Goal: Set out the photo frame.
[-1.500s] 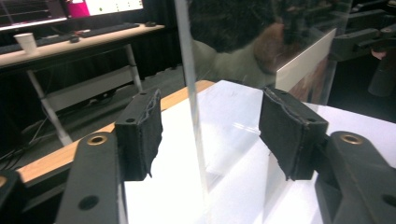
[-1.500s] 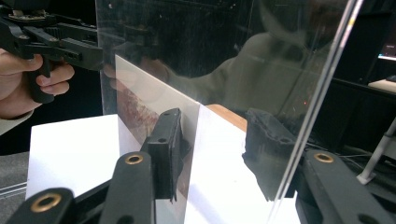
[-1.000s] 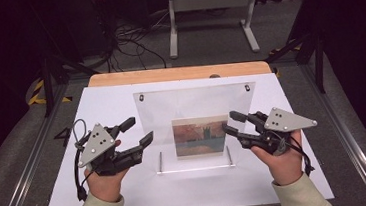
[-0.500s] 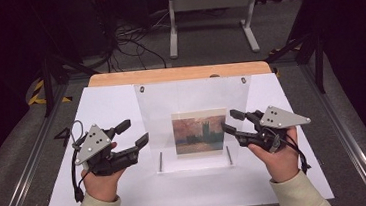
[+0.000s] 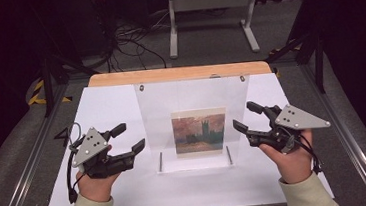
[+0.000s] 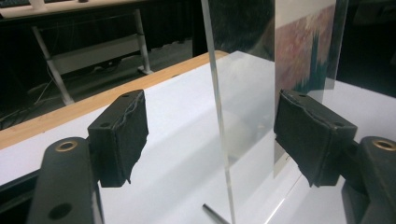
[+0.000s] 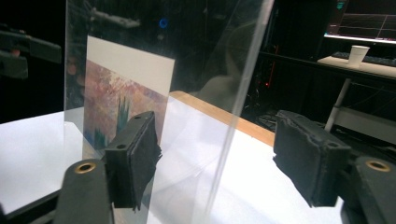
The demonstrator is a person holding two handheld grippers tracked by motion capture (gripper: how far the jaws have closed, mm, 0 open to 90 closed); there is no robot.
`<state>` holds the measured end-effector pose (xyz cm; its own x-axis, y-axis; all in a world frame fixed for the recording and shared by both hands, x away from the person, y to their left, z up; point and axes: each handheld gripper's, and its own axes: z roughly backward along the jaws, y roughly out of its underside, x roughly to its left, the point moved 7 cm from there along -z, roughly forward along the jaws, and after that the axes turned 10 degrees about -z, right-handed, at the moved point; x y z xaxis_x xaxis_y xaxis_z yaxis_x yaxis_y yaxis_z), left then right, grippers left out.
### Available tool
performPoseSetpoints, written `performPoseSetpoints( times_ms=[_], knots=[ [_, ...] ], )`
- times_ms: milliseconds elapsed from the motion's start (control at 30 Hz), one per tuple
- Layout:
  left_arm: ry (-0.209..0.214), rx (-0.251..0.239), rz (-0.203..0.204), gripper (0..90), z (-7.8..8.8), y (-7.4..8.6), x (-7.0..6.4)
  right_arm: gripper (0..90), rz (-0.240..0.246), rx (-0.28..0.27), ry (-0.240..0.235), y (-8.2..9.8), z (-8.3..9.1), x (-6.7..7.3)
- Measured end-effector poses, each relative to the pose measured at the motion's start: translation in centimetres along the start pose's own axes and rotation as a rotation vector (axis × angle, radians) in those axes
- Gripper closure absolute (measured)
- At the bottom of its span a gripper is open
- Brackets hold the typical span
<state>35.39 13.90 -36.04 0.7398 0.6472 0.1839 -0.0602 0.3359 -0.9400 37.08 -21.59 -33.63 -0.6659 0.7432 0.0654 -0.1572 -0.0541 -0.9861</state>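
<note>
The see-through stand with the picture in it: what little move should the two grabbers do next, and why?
Probably ease both inward a little. The left gripper and right gripper are open, one at each side edge of the clear stand, and in the gripper views the pane edge already sits between the jaws, untouched.

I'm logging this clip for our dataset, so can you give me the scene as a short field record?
surface: white table
main object: clear acrylic stand, upright
content: painting print in the stand
left gripper: open, left of the stand, one edge between its jaws
right gripper: open, right of the stand, the other edge between its jaws
contact: none visible
</note>
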Motion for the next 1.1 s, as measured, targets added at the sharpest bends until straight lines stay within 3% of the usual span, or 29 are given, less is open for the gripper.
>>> performPoseSetpoints(
  times_ms=[133,533,767,967,1100],
  knots=[
    [-0.007,0.009,0.020,24.5,0.5,0.8,0.5,27.5,-0.009,0.001,0.010,-0.2,1.0,-0.5],
    [-0.031,0.053,0.046,20.5,1.8,3.8,1.8,20.0,-0.026,0.071,0.058,0.9,4.0,-2.9],
    [-0.044,0.079,0.053,18.1,2.3,5.5,2.3,16.7,-0.047,0.131,0.094,2.3,4.9,-4.2],
    [-0.027,0.099,0.023,14.9,2.7,7.5,2.6,14.8,-0.076,0.173,0.122,4.1,5.5,-5.3],
    [-0.023,0.119,0.026,13.7,2.6,8.8,2.9,12.7,-0.091,0.203,0.139,5.7,5.6,-6.2]
  ],
)
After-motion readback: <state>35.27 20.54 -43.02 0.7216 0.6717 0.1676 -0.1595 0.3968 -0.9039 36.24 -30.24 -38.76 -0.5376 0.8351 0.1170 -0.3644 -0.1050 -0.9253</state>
